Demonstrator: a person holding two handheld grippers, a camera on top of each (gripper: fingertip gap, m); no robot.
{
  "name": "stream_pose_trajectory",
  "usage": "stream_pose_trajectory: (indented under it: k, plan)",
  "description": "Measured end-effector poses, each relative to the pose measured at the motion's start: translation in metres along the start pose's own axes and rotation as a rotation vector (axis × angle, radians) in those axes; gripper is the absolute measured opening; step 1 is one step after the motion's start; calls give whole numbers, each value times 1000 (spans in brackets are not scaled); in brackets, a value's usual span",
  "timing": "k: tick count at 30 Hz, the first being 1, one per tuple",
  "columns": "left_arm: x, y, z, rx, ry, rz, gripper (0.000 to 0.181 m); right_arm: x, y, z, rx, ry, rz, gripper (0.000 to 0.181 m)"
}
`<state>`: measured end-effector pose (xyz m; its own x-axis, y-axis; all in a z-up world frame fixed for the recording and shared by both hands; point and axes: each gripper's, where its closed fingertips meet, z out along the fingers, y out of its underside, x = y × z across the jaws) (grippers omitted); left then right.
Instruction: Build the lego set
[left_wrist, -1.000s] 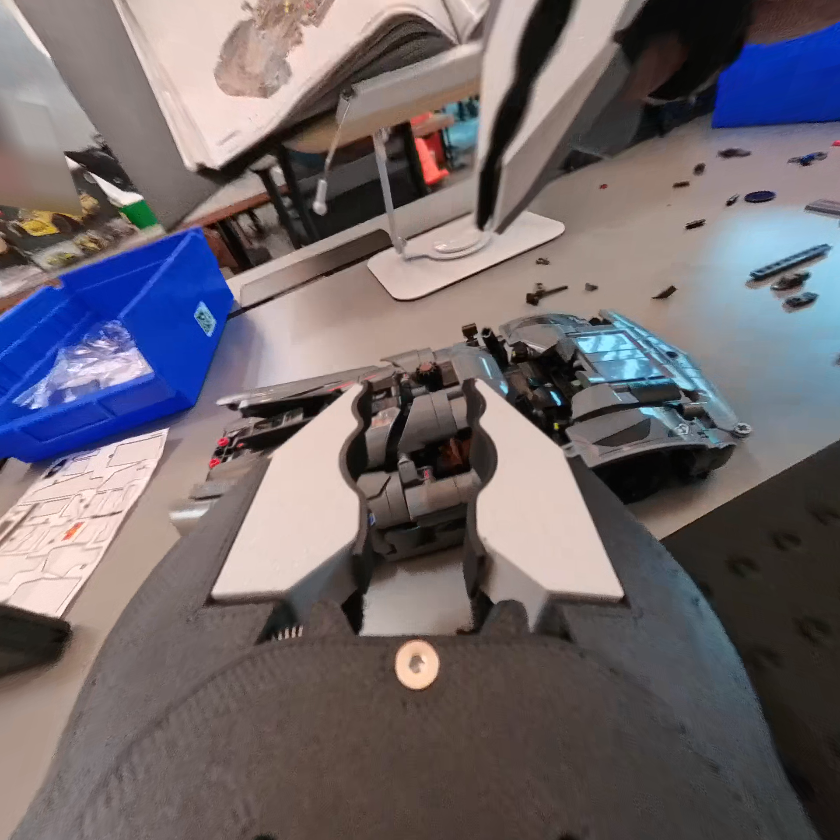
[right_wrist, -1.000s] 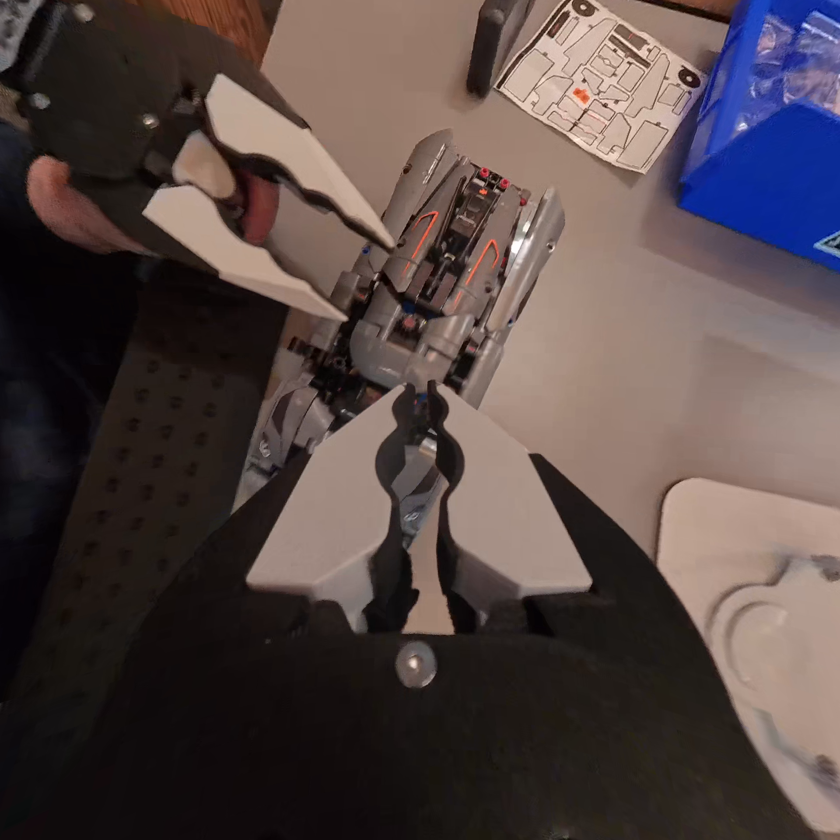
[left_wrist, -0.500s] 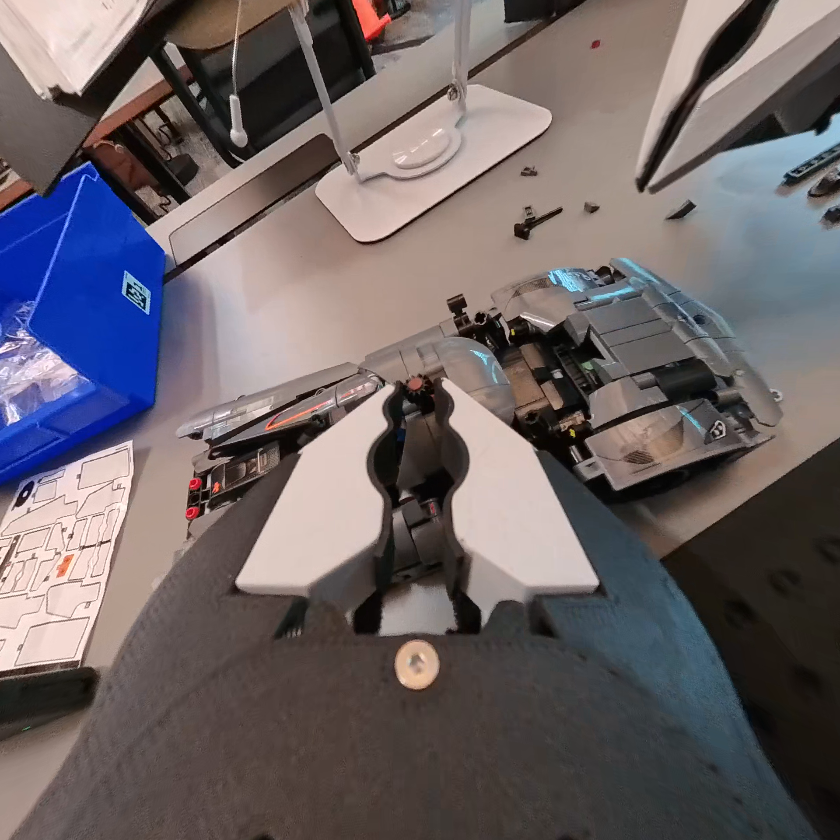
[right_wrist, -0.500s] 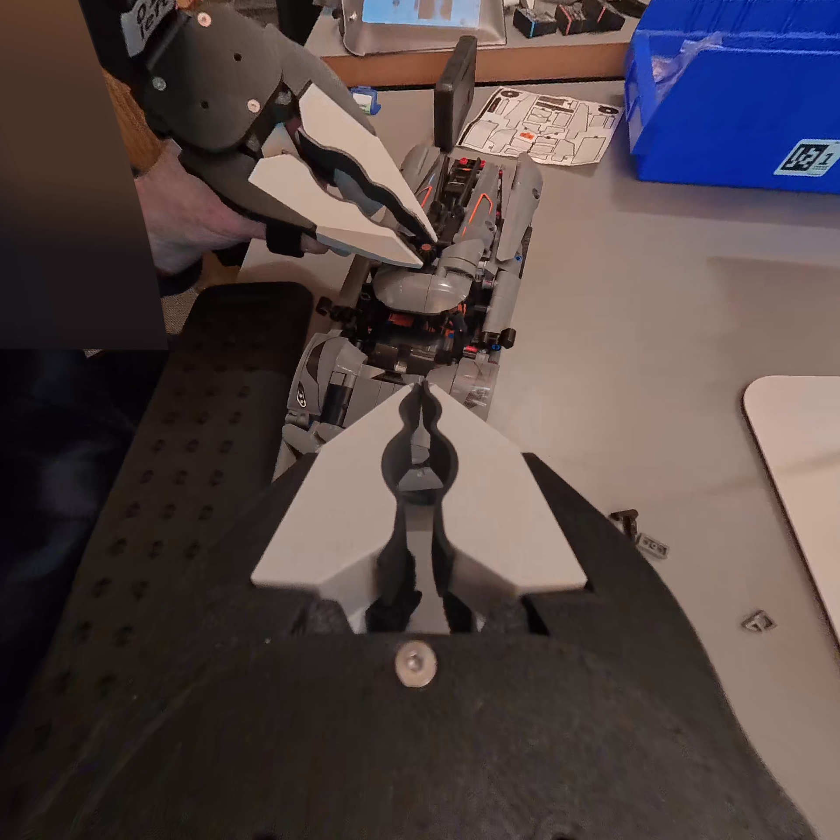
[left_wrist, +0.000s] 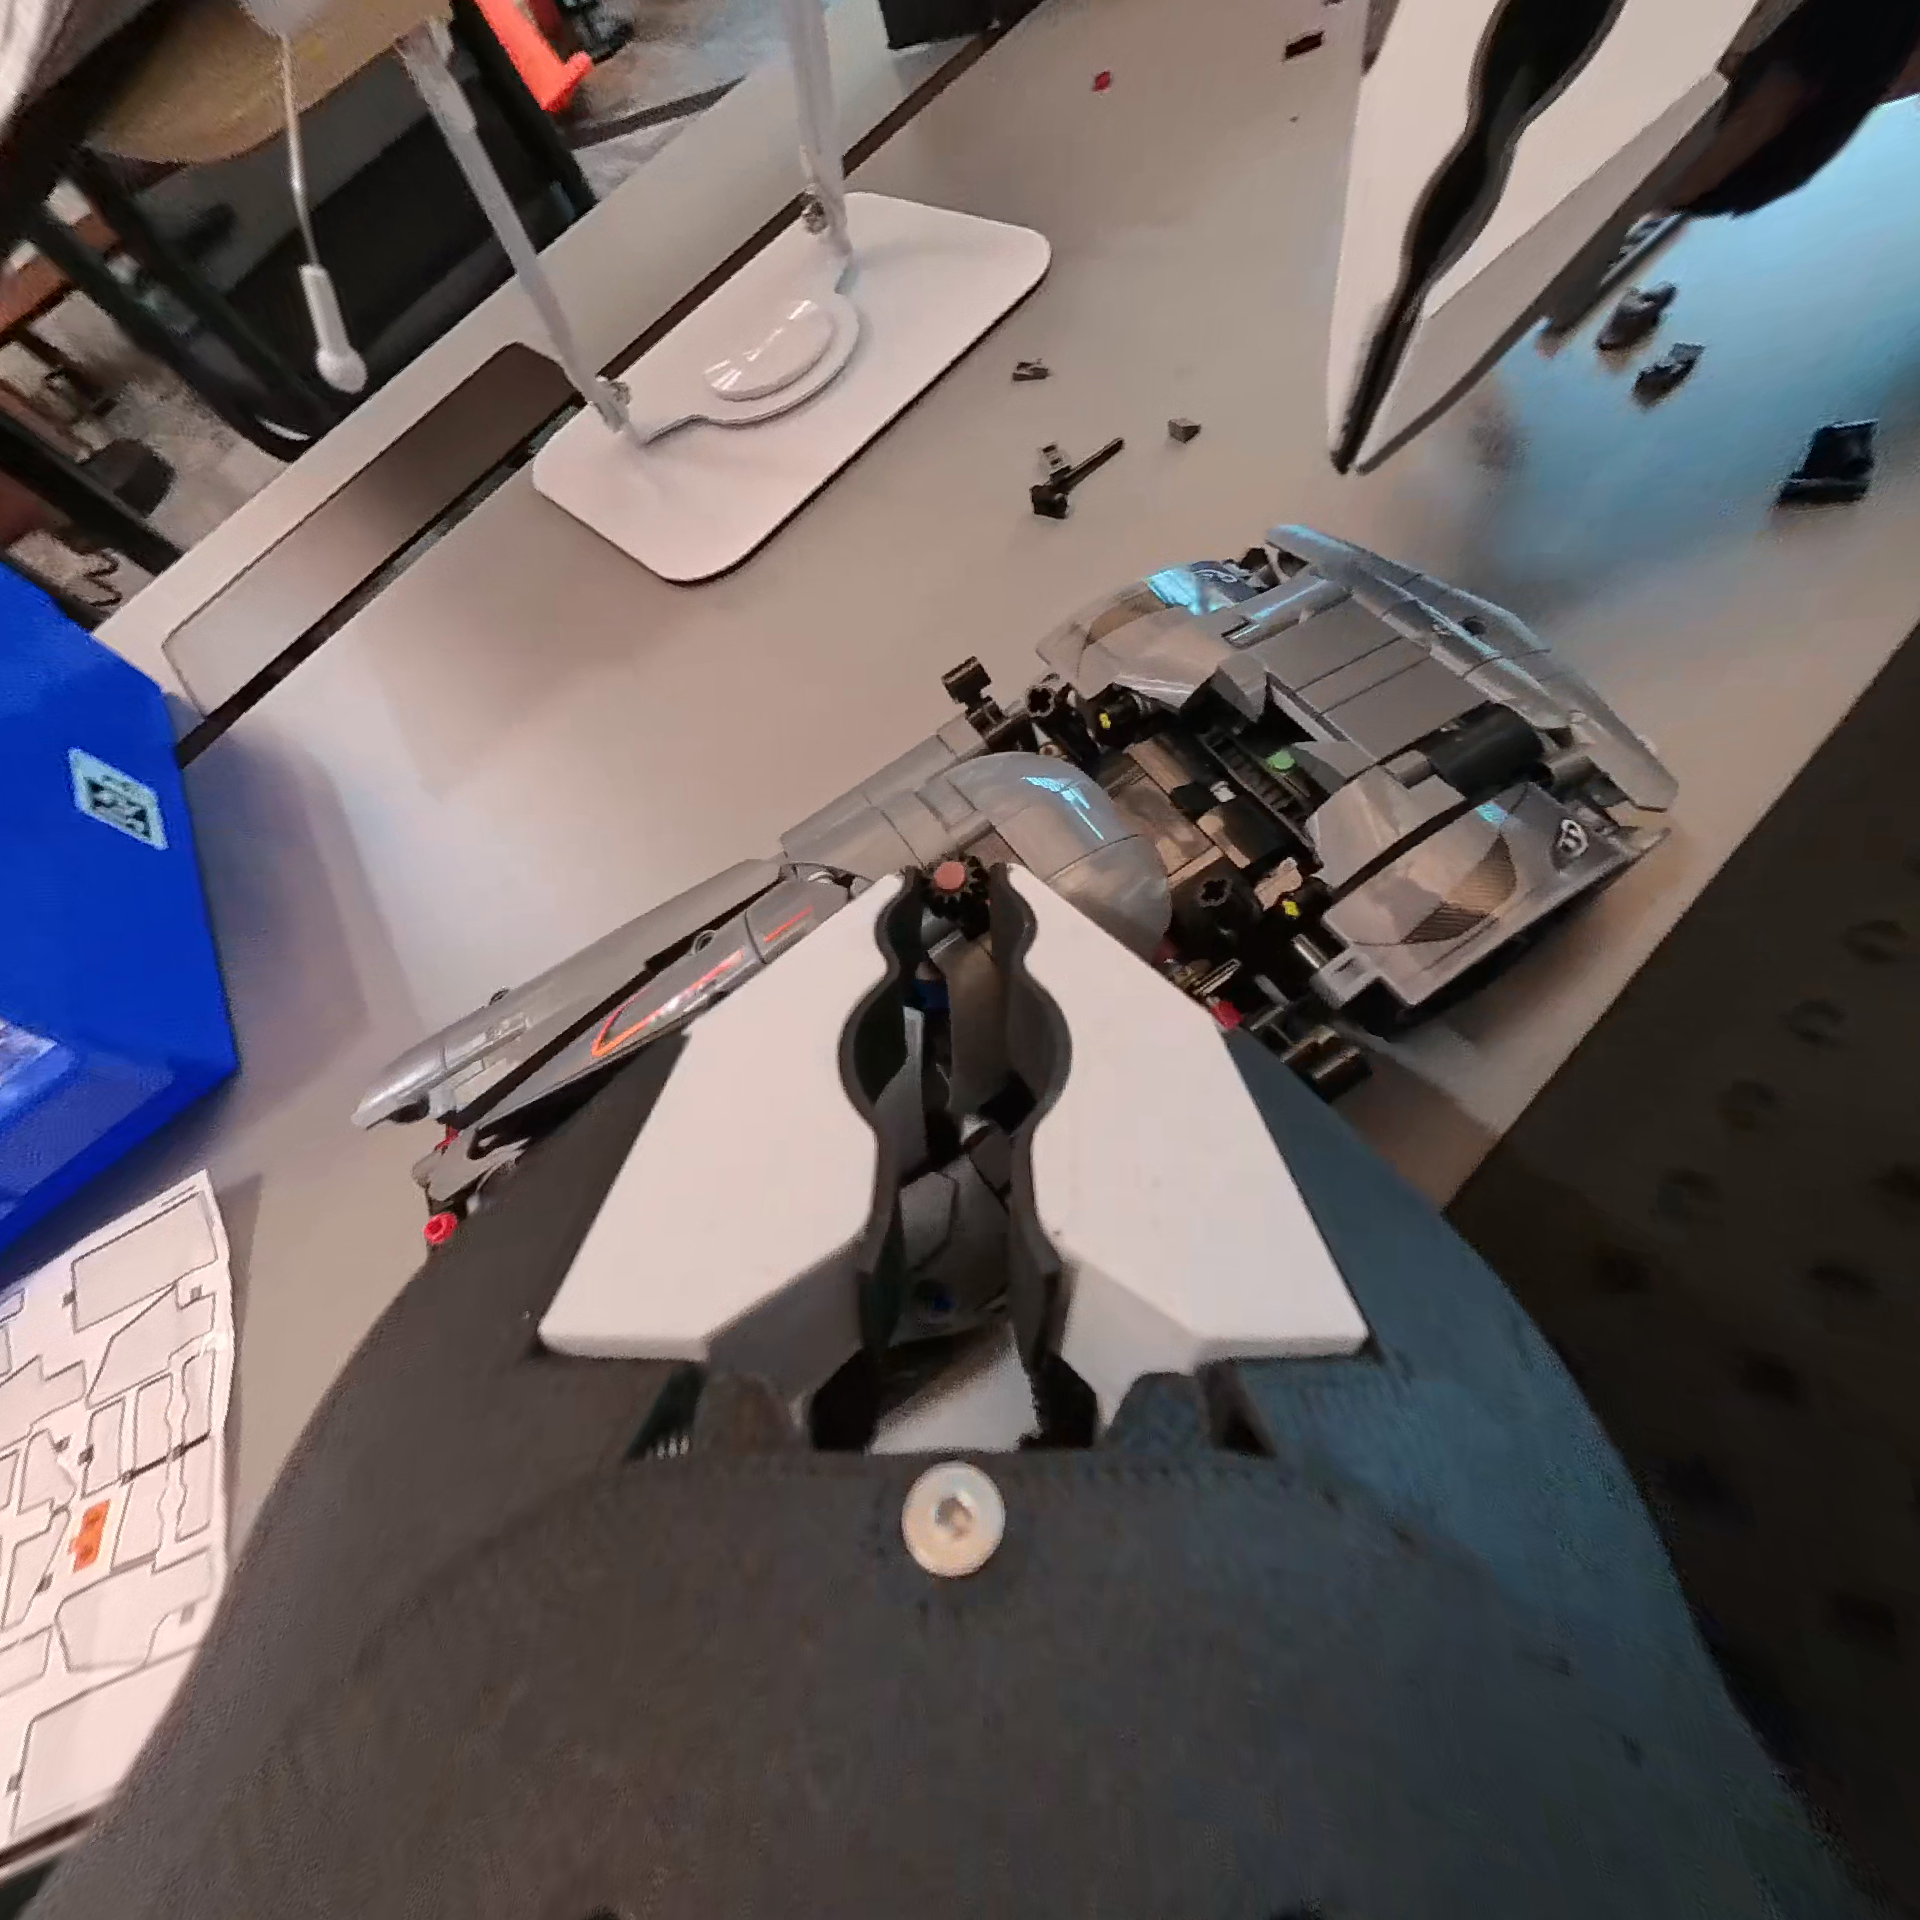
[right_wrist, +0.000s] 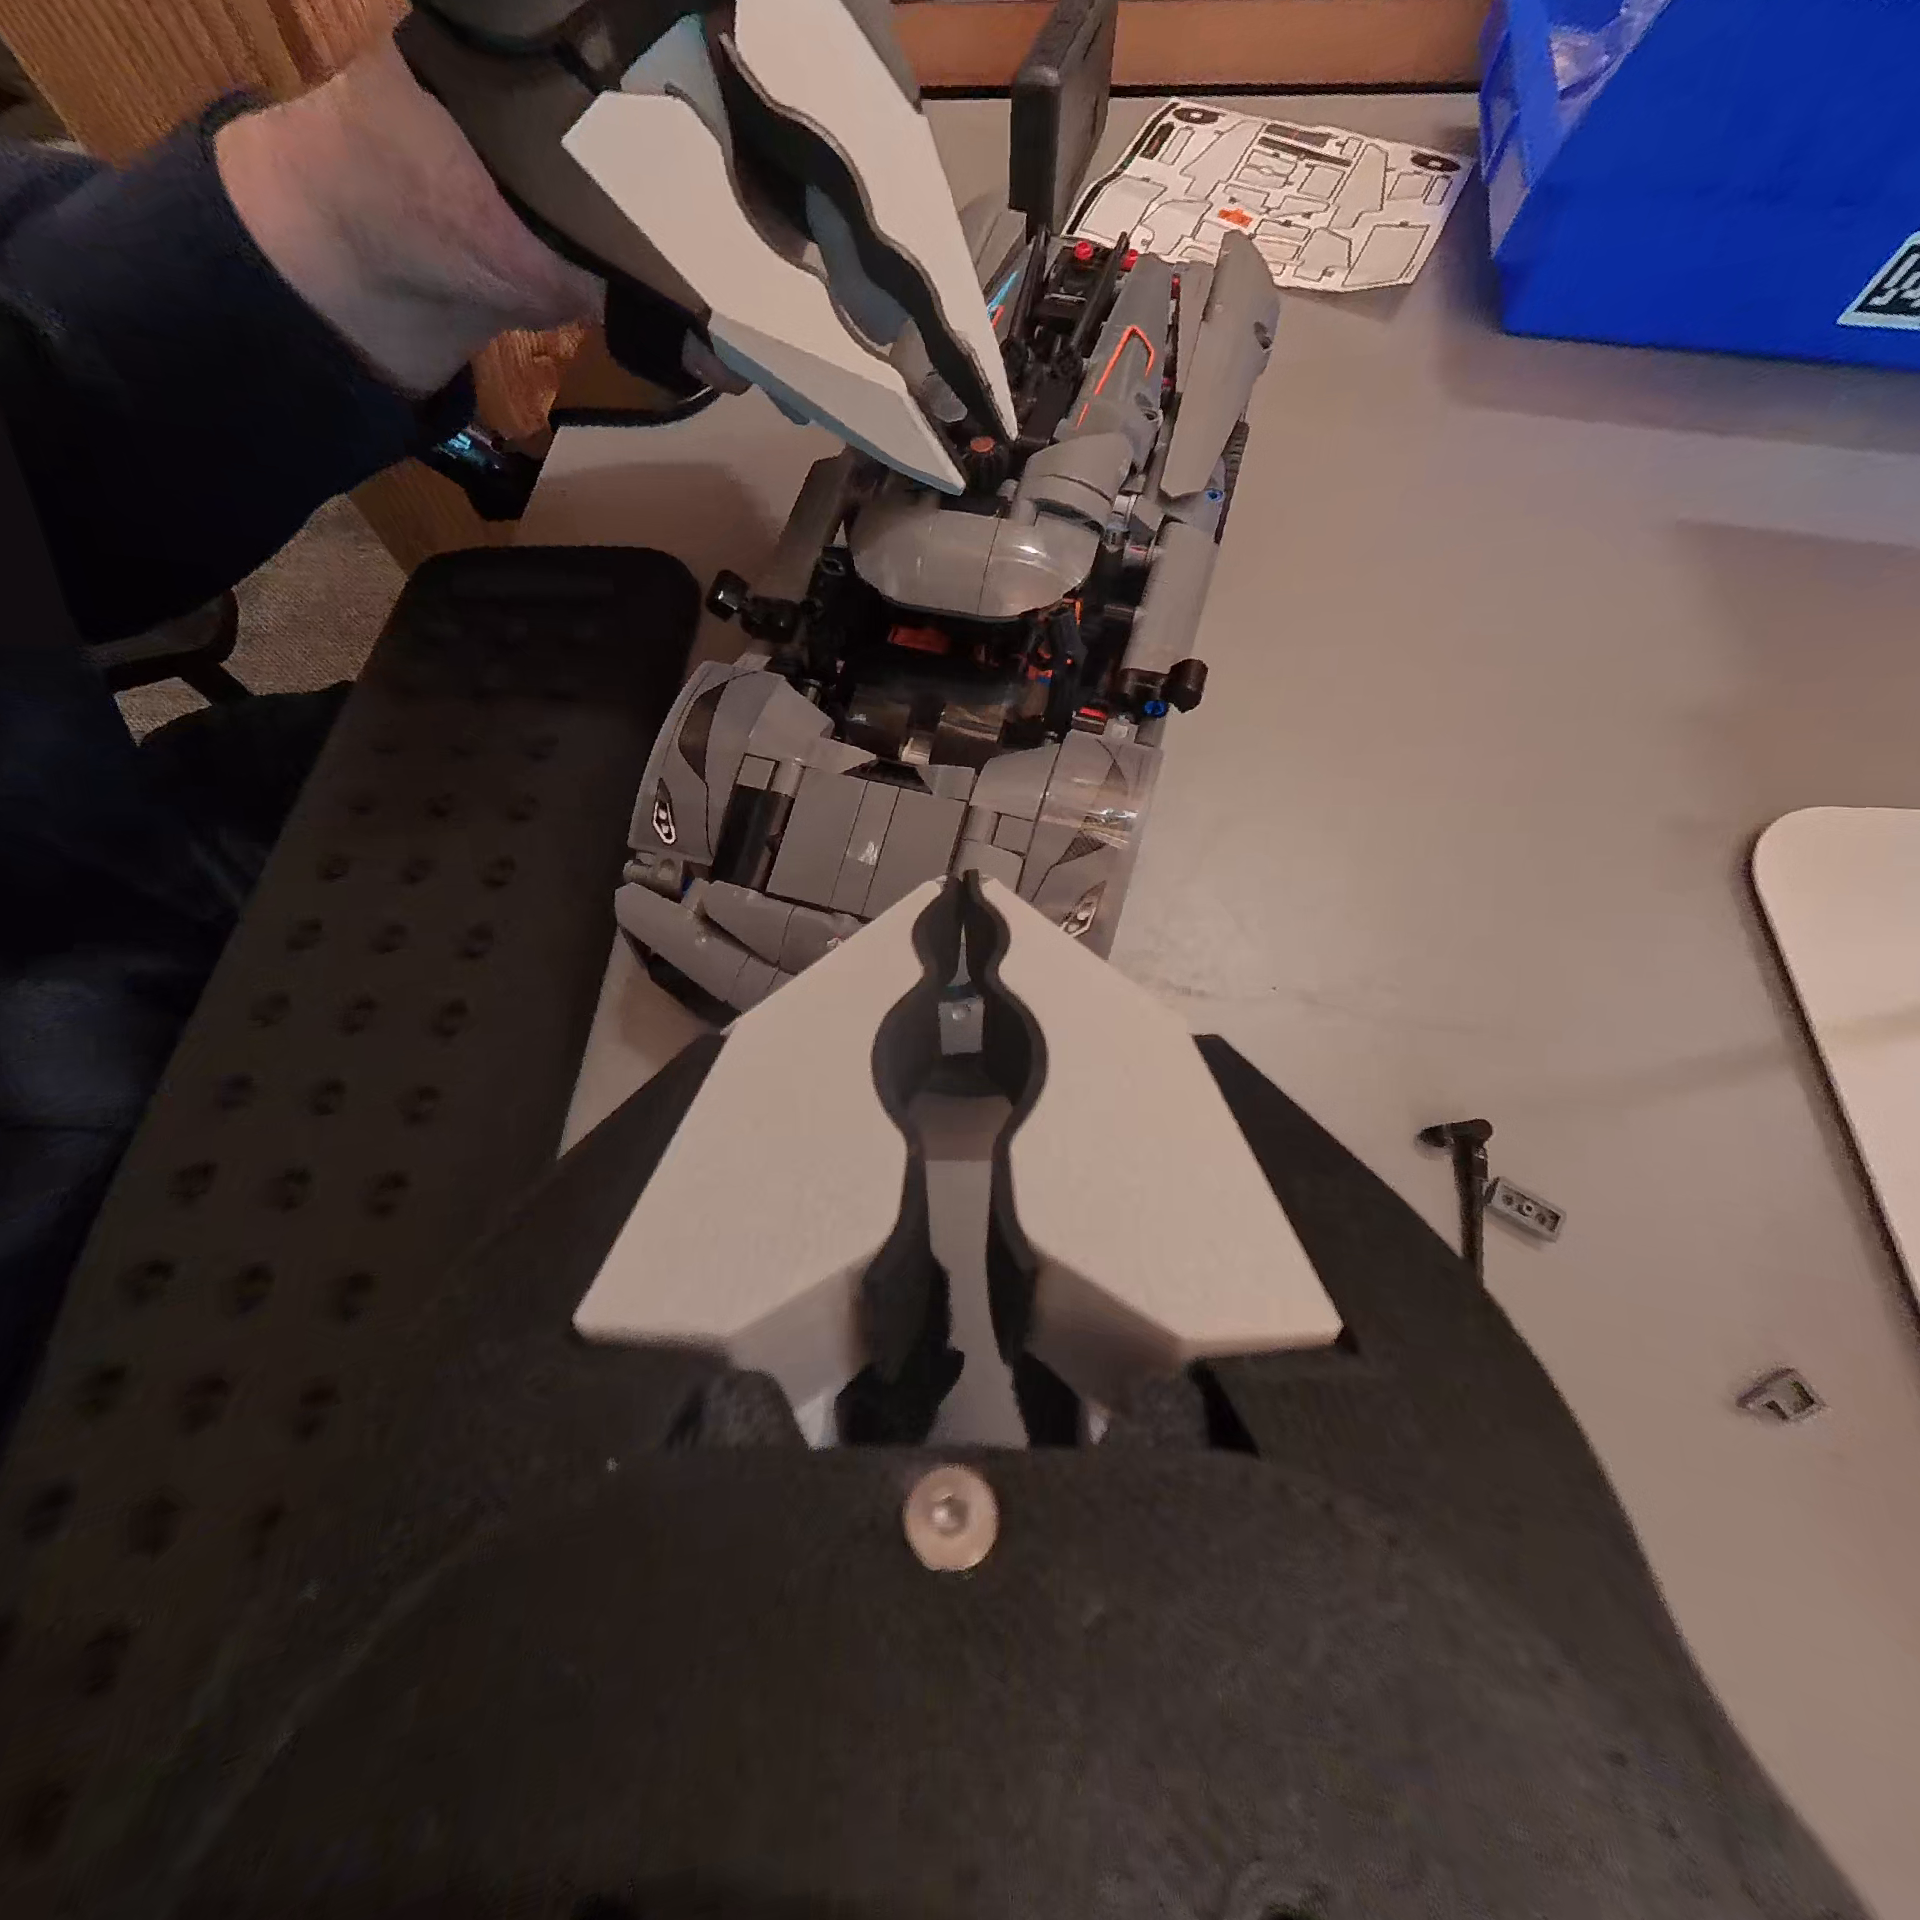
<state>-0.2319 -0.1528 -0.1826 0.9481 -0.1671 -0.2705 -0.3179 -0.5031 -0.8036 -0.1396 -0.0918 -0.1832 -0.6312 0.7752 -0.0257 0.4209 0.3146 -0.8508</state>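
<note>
The grey lego car (right_wrist: 935, 665) is lying on the counter (right_wrist: 1455, 675), and its small black gear with a red centre (left_wrist: 948, 891) is being pinched by the left gripper (left_wrist: 951, 883), probably to turn it, while the right gripper (right_wrist: 964, 883), jaws pressed together on nothing, is being held above the car's front.

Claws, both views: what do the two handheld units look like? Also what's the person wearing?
The left claw and the right claw match: two flat, pale grey wedge fingers tapering to points, with wavy black-lined inner edges. Each sits in a rough black textured body with one silver screw on the centreline. No cables show. The person's left hand emerges from a dark navy sleeve.
</note>
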Motion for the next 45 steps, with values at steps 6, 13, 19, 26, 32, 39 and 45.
stream_pose_trajectory:
  k: [6, 13, 19, 26, 32, 39, 45]
  plan:
    - [-4, 1, -2, -4, 34, 2, 18, -1, -1, -3, 11, 0, -5, 0]
    - [-7, -1, -7, -13, -34, -93, 23, -1, 5, -7, 9, 2, 2, 0]
    - [-6, -3, -7, -2, -72, -101, 23, 11, 11, -12, -14, 70, 19, 3]
    - [-11, -10, -22, 96, -130, -159, 31, 11, 9, -6, -30, 110, -49, 35]
    - [-10, -5, -10, 5, -144, -181, 24, 13, 18, 1, -68, 145, -71, 31]
    - [-1, 1, -1, -149, -140, -259, 15, 11, 23, 2, -95, 161, -106, 29]
    - [0, 1, 2, -186, -147, -267, 16, 8, 23, -3, -93, 169, -124, 28]
